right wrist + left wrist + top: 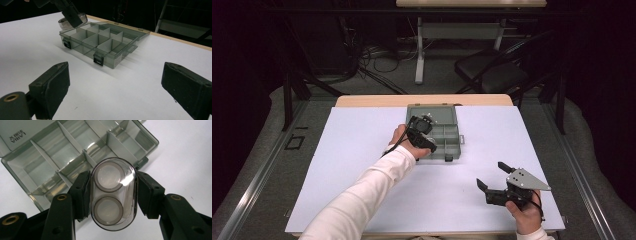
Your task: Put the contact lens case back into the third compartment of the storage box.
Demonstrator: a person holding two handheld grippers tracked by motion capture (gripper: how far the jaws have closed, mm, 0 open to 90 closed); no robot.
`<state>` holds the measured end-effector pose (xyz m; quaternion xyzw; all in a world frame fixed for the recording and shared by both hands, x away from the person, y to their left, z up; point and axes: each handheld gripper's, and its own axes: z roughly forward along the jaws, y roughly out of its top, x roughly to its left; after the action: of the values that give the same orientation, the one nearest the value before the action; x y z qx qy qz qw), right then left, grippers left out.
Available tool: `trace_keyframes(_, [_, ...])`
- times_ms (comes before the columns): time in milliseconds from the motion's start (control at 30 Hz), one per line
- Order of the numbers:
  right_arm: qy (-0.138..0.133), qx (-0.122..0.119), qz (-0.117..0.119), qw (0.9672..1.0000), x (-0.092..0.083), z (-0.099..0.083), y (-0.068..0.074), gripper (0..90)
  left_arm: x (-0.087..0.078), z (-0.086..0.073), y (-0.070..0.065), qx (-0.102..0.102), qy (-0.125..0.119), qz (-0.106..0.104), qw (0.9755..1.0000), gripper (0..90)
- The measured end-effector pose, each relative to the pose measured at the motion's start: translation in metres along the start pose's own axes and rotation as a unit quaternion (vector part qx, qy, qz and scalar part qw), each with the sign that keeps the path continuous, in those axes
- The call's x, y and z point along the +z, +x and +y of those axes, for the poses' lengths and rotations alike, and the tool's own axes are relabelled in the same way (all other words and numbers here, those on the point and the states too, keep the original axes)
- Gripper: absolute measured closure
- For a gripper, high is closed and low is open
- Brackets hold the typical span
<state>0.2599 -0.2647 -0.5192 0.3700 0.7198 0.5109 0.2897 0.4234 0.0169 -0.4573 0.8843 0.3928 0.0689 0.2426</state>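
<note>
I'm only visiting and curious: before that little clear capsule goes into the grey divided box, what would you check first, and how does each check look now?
1. Left gripper jaws clamp the clear capsule on both sides: ok.
2. Capsule level in the grip: cannot tell.
3. Compartment box lid open: ok.
4. Compartments free of other items: ok for those in sight.
5. Capsule above the box's edge: ok, in the right gripper view.
6. Right gripper open, apart from the box: ok.
</note>
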Motion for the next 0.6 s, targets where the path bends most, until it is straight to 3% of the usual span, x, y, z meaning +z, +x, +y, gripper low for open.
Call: trace_keyframes(600, [0.0,-0.002,0.002,1.0,0.001,0.0,0.001,7.8,0.008,0.019,0.013,-0.022,-0.025,0.009,0.9994,49.1])
